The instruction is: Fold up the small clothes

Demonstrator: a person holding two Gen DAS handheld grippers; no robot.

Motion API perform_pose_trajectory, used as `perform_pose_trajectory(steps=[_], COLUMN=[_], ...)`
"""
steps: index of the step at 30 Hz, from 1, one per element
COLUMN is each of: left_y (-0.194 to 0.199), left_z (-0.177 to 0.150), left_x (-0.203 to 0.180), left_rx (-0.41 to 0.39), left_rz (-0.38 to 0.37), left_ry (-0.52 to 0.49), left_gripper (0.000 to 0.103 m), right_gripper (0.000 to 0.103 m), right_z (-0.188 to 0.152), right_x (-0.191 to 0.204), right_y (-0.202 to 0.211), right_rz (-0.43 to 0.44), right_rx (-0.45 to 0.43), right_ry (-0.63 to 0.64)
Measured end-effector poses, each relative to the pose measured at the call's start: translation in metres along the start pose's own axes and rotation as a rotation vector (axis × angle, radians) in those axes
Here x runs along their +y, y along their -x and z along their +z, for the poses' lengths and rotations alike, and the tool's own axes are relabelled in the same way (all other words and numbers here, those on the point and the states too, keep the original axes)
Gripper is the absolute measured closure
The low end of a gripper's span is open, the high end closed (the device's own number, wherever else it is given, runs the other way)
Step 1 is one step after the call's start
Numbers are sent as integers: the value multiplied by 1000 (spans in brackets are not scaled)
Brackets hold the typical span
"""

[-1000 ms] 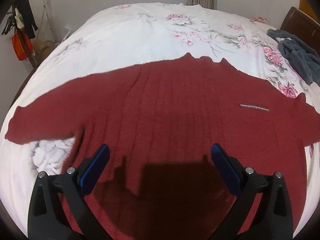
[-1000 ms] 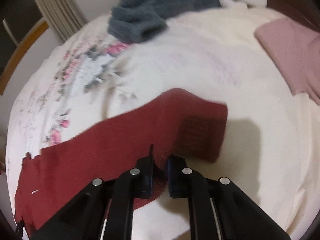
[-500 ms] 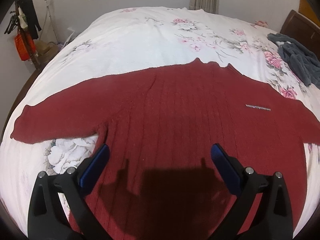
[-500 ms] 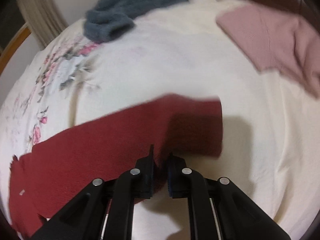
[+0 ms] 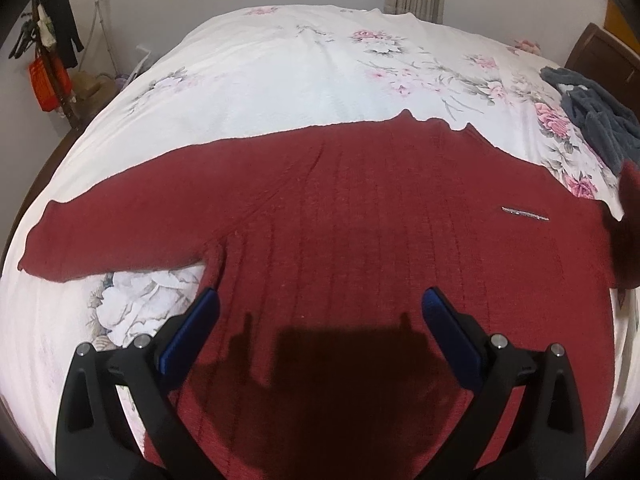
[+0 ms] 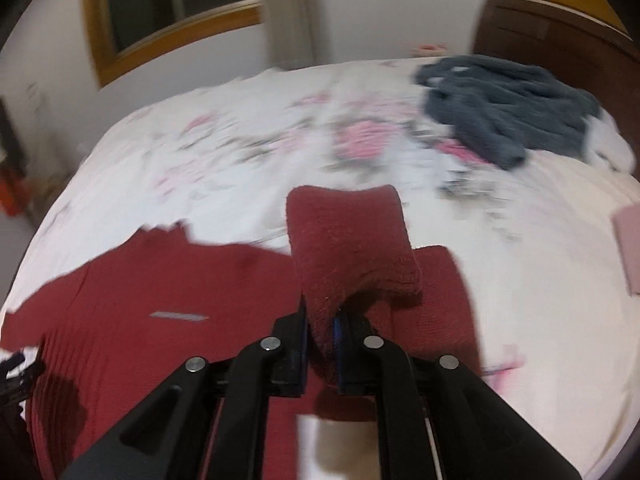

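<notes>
Two states: right hand-held gripper (image 6: 320, 330) pinches the red sweater's (image 5: 360, 220) sleeve cuff (image 6: 352, 248); left hand-held gripper (image 5: 320, 308) gapes above it.

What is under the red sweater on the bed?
The red sweater lies spread on the flowered bedsheet. Only the sheet shows around it; whatever lies beneath the knit is covered.

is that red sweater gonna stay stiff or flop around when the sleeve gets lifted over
Likely floppy: the sleeve cuff droops over the shut right gripper rather than holding shape. The red sweater looks like thick ribbed knit, so probably a bit heavy and draggy. Its fuzzy surface should grip the floral bedsheet rather than slide. The left gripper hovers open above it.
</notes>
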State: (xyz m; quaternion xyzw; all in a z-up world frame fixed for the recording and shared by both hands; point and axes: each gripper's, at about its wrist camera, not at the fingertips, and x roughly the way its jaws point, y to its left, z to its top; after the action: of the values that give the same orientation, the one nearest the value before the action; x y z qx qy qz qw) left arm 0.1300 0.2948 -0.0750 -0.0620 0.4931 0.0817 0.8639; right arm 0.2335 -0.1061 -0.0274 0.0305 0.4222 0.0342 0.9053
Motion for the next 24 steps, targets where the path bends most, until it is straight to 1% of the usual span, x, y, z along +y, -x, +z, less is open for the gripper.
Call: perform_pose_trajectory(steps=[1,4,6,8,11,13,15,17,18,19,20,21,22,24], left_y=[-1,-3,-5,-7,-8,-9,-9,-10,-11,-11,-12,-14,-16,-21], left_z=[0,0,0,0,2,4,6,9,11,12,15,17,20,26], left_x=[2,4,7,9,10,9,9,5,2,-1,-8,-15,-26,-47], left_rx=[1,0,4,9,11,11,9,4,4,6,13,24,43,69], left_rz=[0,4,0,-3,-7,-10,-14,-19,-30,-44,-84,-128,-186,-263], left_ry=[0,-5,-2,1,4,0,-7,-16,-19,-19,-16,-11,-5,-5], left_gripper=[3,3,3,3,3,3,3,3,3,3,3,3,3,3], right_gripper=[93,93,93,93,93,91,79,71,69,69,69,69,69,69], right_z=[-4,-16,-27,-37,-49,-57,-64,-71,-75,-78,-84,-87,-91,-99], right_x=[16,44,66,79,88,91,96,90,83,75,61,54,45,27], right_y=[-8,-24,-26,-29,-38,-47,-53,-52,-48,-41,-29,-21,-13,2], right_rz=[25,69,63,49,81,111,150,262,326,381,440,449,437,334], right_rx=[13,40,49,63,108,157,202,230,232,224,202,192,183,182], right_ry=[8,-4,12,29,-10,-32,-37,-85,-126,-169,-225,-242,-251,-244])
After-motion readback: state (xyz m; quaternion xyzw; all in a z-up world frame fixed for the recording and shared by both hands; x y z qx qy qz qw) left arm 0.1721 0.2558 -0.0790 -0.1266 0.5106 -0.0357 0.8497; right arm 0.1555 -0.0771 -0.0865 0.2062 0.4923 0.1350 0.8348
